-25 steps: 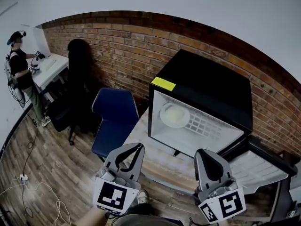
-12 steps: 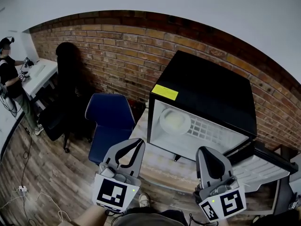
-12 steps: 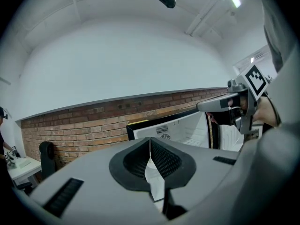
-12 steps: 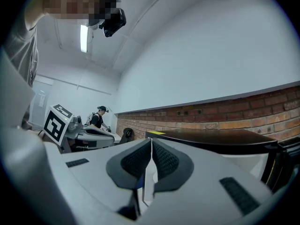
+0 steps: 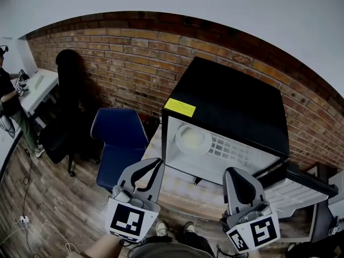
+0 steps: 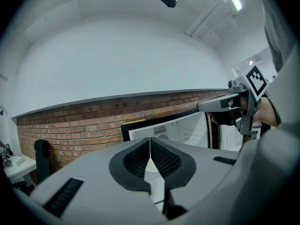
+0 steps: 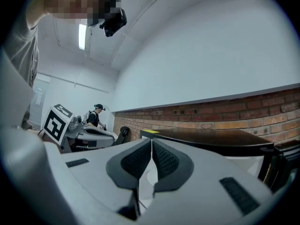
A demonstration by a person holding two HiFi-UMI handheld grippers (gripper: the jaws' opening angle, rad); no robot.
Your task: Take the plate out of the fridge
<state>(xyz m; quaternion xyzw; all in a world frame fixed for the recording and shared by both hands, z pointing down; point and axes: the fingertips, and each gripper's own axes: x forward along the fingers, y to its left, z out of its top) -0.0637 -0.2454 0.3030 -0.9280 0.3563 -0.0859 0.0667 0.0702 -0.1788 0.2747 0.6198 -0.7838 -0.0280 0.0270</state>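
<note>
A small black fridge (image 5: 231, 98) stands open on a table, its door (image 5: 301, 184) swung out to the right. A pale round plate (image 5: 193, 138) lies on the wire shelf inside, at the left. My left gripper (image 5: 156, 164) is shut and empty, held in front of the fridge, below and left of the plate. My right gripper (image 5: 235, 172) is also shut and empty, in front of the fridge's right half. The left gripper view has its jaws (image 6: 150, 139) closed together before the fridge (image 6: 180, 125). In the right gripper view the jaws (image 7: 151, 141) meet below the fridge top (image 7: 211, 137).
A blue chair (image 5: 115, 136) stands left of the table (image 5: 177, 190), a black chair (image 5: 64, 122) beyond it. A brick wall (image 5: 134, 58) runs behind. A person (image 5: 8, 93) works at a white desk (image 5: 37, 87) at the far left. Wooden floor with cables lies below.
The head view has turned a little: the fridge and chairs have slid left, and the person at the desk is nearly out of frame. Both grippers remain shut in place.
</note>
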